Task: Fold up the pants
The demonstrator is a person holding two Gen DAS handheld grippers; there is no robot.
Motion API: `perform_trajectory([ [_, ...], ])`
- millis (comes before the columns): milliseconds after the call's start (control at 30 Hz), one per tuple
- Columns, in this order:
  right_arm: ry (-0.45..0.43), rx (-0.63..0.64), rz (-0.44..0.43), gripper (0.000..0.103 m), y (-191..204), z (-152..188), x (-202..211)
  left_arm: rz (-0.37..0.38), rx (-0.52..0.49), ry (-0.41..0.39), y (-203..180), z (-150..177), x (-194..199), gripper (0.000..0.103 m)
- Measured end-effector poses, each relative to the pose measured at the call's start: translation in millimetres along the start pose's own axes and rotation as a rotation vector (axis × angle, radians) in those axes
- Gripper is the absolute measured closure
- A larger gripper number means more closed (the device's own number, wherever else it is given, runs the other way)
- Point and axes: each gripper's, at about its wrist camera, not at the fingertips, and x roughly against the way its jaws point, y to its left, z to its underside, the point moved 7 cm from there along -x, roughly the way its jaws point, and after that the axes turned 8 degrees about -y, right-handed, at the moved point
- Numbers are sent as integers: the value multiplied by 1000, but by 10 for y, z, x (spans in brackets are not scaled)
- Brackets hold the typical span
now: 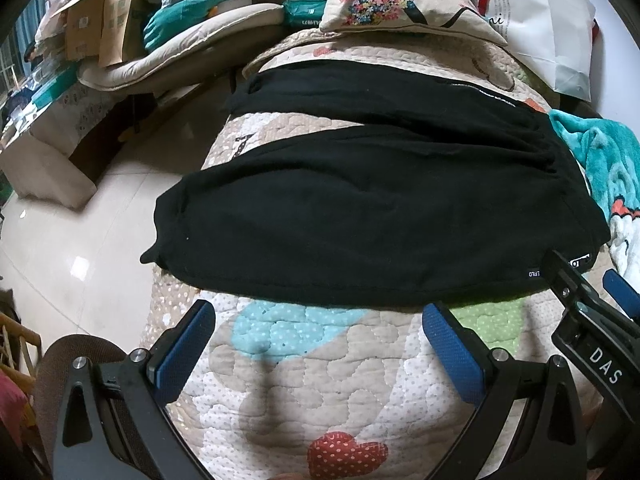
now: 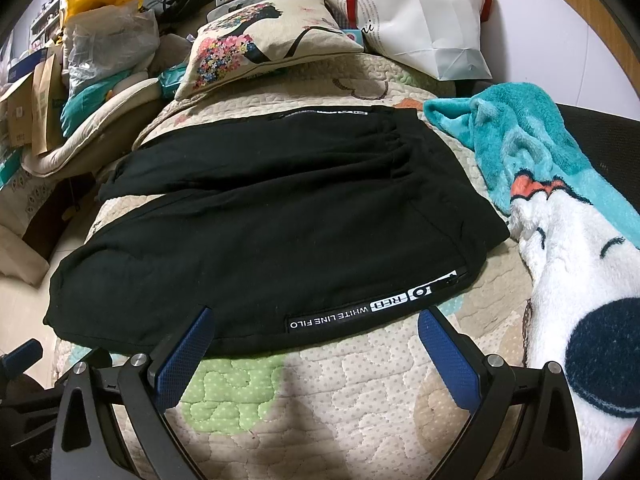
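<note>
pants (image 1: 360, 208) are laid flat on the quilt (image 1: 288, 360), legs left, waistband right | left gripper (image 1: 318, 344) and right gripper (image 2: 312, 346) are held spread wide, empty, at the near edge | risk: soft black knit could be pinched with the quilt | bumpy stitched quilt, fluffy blanket (image 2: 560, 184) at right

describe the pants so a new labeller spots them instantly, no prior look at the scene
Start at the patchwork quilt covering the bed, with a floral cushion at its far end and a teal fleece blanket on the right. The pants lie flat across the middle. They are the only all-black item on the quilt, with a white-lettered strip along the near edge.
</note>
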Motion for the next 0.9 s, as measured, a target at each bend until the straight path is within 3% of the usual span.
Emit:
perform_trajectory([
  [900,0,3,5,0,5,44,-13,-1,-6,-4,-40,21,-3,0],
])
